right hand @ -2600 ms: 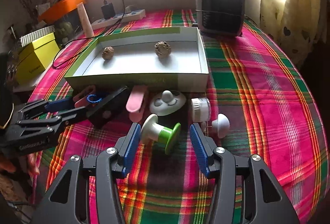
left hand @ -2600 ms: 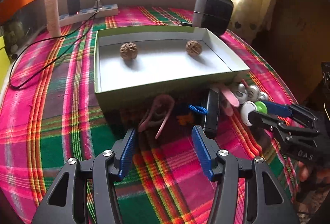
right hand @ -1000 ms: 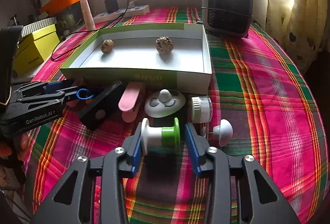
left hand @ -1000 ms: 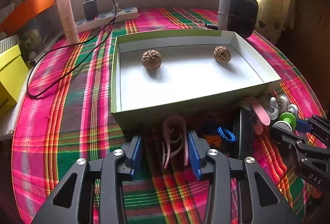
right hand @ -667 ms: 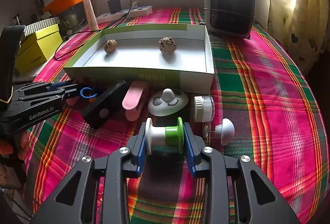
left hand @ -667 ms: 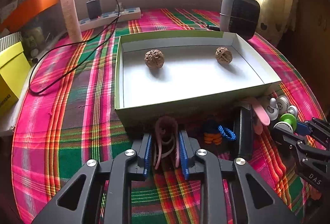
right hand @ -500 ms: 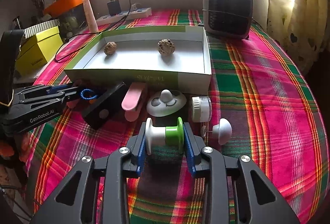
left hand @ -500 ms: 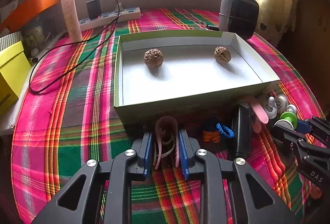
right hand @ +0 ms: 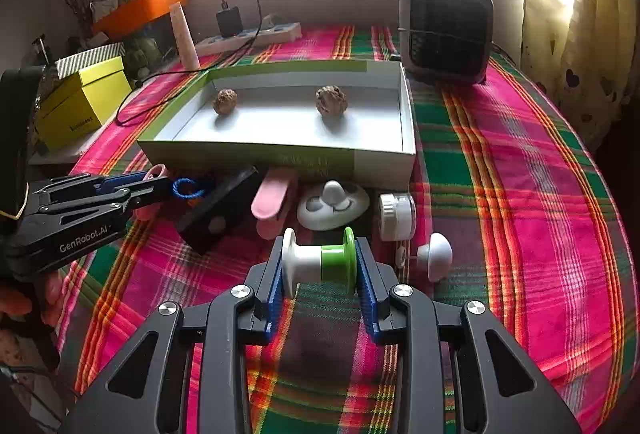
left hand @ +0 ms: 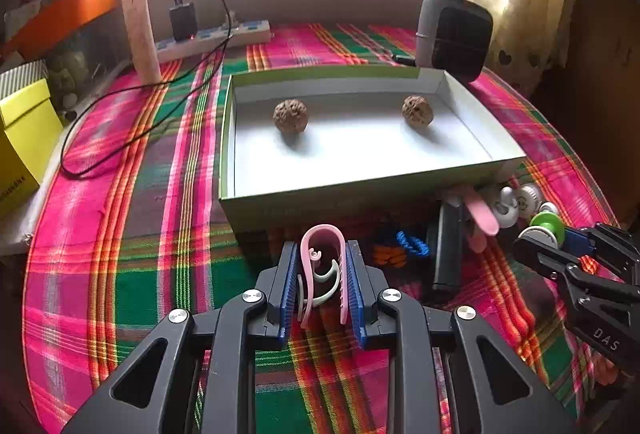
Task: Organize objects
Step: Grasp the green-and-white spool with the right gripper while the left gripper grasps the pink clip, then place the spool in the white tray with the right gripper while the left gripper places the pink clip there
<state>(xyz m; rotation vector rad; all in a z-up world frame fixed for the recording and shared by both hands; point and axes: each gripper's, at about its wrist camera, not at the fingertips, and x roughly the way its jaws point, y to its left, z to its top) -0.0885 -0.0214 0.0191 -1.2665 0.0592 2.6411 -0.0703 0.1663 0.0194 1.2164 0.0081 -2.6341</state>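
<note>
My left gripper (left hand: 322, 254) is shut on a pink hair clip (left hand: 323, 266) and holds it just in front of the green box lid (left hand: 320, 190). Two walnuts (left hand: 291, 115) (left hand: 417, 110) lie inside the lid. My right gripper (right hand: 319, 258) is shut on a white and green spool (right hand: 319, 260), held in front of the lid (right hand: 320, 158). The left gripper (right hand: 160, 180) also shows in the right wrist view, and the right gripper (left hand: 548, 234) in the left wrist view.
In front of the lid lie a black block (right hand: 218, 212), a pink clip (right hand: 272, 198), a white smiley disc (right hand: 332, 204), a white cap (right hand: 394, 216), a white knob (right hand: 436, 254) and a blue cord (right hand: 188, 188). A heater (right hand: 446, 30), power strip (right hand: 248, 34) and yellow box (right hand: 80, 102) stand behind.
Both grippers closed from open onto their objects, the left on the pink hair clip, the right on the spool. Both now hold them slightly raised.
</note>
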